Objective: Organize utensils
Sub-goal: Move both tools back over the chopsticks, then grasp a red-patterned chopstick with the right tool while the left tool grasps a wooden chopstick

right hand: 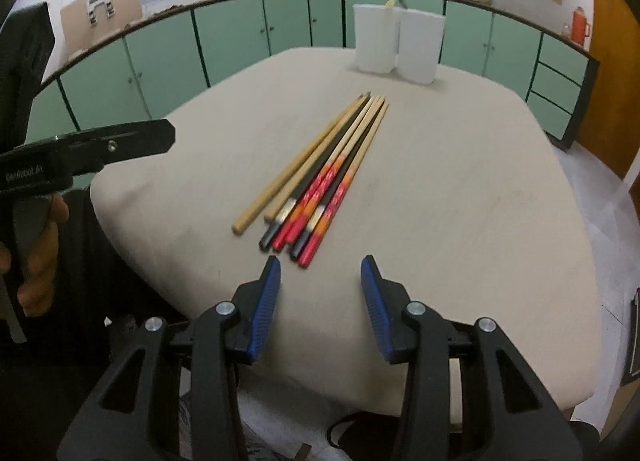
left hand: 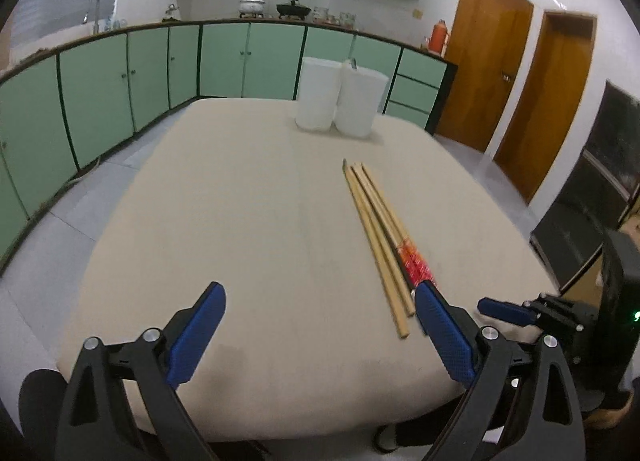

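Note:
Several chopsticks [right hand: 320, 173] lie in a bundle on the beige table [right hand: 460, 201]: plain wooden ones on the left, red-and-black ones on the right. They also show in the left wrist view [left hand: 380, 237]. Two white holders [right hand: 394, 43] stand at the table's far edge, and in the left wrist view [left hand: 340, 99]; something pokes out between them. My right gripper [right hand: 320, 273] is open and empty, just short of the chopsticks' near ends. My left gripper [left hand: 320, 301] is open wide and empty, left of the bundle; its right finger [left hand: 440, 325] is beside the chopstick ends.
Green cabinets [left hand: 120, 77] run along the counter behind the table. Wooden doors [left hand: 520, 93] are at the right. The person's hand holds the left gripper's handle [right hand: 36, 229] at the left of the right wrist view.

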The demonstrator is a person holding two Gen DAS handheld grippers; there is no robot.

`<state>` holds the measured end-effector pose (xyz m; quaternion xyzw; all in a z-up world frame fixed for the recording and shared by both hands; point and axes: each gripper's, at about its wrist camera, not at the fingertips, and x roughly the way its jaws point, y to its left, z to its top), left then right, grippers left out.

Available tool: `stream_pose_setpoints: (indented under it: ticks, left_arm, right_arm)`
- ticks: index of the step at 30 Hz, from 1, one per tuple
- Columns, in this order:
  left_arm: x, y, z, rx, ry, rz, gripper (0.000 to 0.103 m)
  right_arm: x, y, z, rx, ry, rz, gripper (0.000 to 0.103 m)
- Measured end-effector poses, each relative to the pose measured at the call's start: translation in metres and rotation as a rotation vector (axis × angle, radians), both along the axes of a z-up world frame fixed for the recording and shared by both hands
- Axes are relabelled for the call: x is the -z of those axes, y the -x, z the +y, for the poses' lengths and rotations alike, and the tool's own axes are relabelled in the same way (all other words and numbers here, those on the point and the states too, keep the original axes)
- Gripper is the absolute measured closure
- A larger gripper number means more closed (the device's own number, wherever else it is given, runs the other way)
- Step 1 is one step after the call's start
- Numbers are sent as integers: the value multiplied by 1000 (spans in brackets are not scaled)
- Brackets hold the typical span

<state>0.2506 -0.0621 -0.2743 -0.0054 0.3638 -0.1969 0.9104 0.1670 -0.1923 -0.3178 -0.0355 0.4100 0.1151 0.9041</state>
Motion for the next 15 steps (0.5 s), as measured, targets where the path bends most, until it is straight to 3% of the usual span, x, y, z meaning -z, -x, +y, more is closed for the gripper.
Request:
stream_pose_setpoints:
  ticks: [8,15]
  left_arm:
    - [19,-2,-13,30,-23,44,10]
    - [30,1,-39,80,-74,47,14]
  right_arm:
    - [7,-7,-14,8,1,-24,64]
    - [6,-8,-46,105,-9,-37,64]
